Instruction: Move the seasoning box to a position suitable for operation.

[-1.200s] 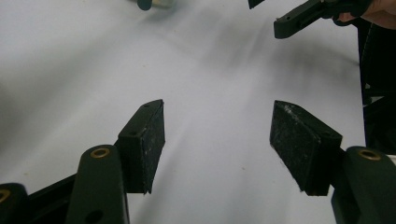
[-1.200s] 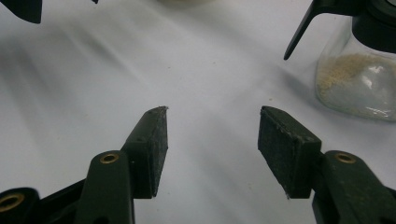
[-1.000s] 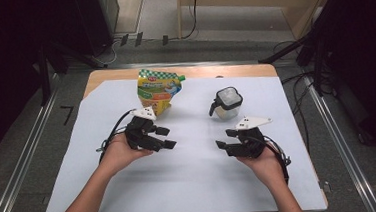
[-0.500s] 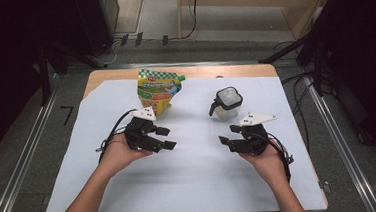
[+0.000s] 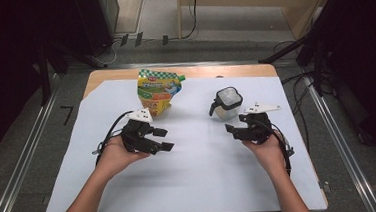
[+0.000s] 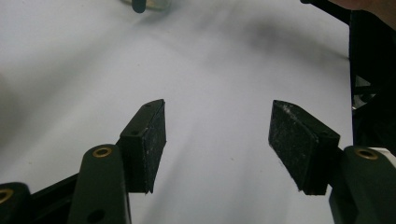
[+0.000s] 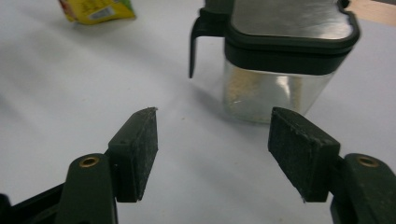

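A clear jar (image 5: 226, 103) with a black lid and side handle stands upright at the back right of the white sheet. A green, yellow and orange pouch (image 5: 159, 90) stands at the back, left of centre. My right gripper (image 5: 233, 131) hovers just in front of the jar (image 7: 275, 88), jaws pointed at it. Those jaws have just been opening, and the right gripper (image 7: 215, 112) is open with nothing between its pads. My left gripper (image 5: 164, 139) rests mid-left, in front of the pouch, pointing right. It is open (image 6: 218, 106) over bare sheet.
A white sheet (image 5: 196, 175) covers most of the wooden table (image 5: 183, 72). Cables trail from both grippers. Metal rails (image 5: 24, 157) run along the floor on either side, and dark equipment stands behind the table.
The right hand has shifted a little forward toward the jar. The left hand, the pouch and the jar have stayed where they were.
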